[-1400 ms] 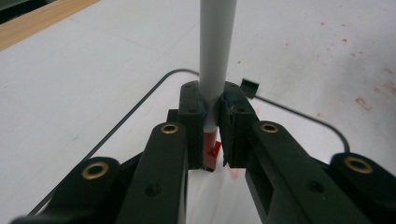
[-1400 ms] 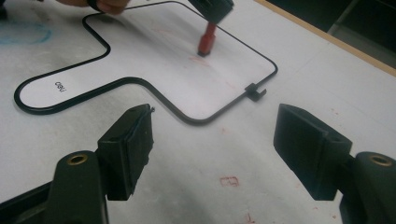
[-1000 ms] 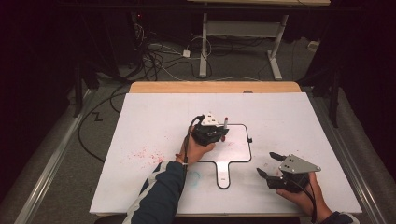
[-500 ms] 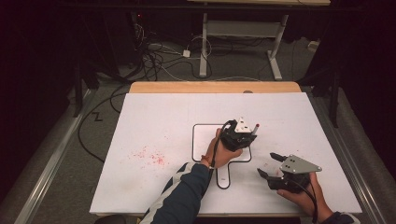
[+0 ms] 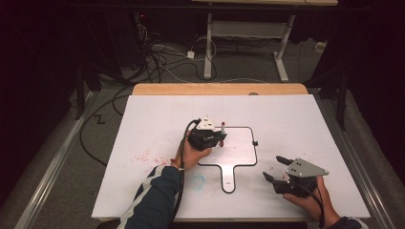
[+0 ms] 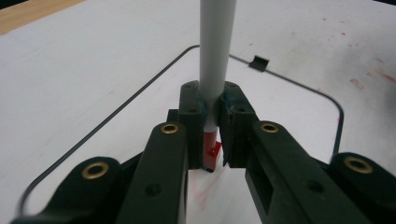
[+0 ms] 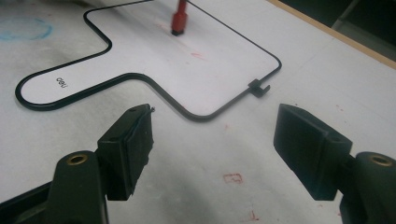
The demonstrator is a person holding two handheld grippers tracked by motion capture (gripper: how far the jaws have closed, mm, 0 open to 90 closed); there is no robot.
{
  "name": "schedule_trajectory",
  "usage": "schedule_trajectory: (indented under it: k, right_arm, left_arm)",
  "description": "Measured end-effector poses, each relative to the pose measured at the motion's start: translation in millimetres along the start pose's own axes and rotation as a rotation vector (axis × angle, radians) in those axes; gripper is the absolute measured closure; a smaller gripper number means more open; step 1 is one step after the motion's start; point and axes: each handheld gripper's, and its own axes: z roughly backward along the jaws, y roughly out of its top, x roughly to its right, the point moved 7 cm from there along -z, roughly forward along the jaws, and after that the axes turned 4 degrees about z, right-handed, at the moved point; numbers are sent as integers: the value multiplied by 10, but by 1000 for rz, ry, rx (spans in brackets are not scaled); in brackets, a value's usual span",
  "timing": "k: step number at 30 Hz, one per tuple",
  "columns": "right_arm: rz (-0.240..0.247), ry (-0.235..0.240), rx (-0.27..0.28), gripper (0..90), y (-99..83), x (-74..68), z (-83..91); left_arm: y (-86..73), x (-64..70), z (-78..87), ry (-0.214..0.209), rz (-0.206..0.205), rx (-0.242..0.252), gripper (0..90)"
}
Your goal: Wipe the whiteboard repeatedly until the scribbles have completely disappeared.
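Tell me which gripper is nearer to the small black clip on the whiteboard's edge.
Right. The right gripper sits open on the table just below the black clip, off the whiteboard. The left gripper, holding the red marker, is across the board.

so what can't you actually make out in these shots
- Marker tip: in the left gripper view the left tongs hide it, so contact with the whiteboard is unclear.
- Marker top: cut off by that view's upper edge.
- Small print on the board's handle: too small in the right gripper view.
- Floor cables: lost in dark in the high view.
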Motion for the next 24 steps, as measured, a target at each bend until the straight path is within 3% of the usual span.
schedule_trajectory:
  k: [4,9,12,14,16,17,24]
  right_arm:
    - [1,0,-2,293,-1,3,-3]
    - [5,-2,0,293,11,-4,0]
    - [-1,1,-5,293,-1,1,-15]
    - [3,3,-6,294,1,-1,-21]
    - [4,4,-5,294,8,-11,-19]
    - [0,5,-5,294,8,-14,-22]
    - [10,16,-11,293,-9,-25,-38]
  left_arm:
    - [-95,-121,172,17,-2,14,792]
    - [-126,-189,241,46,-16,3,792]
    - [-108,-188,185,40,30,19,792]
    - [-27,-23,16,18,-4,27,792]
    - [4,42,-51,7,-15,30,792]
    - [68,158,-179,-11,-29,35,792]
    - [213,398,-449,-28,-59,37,792]
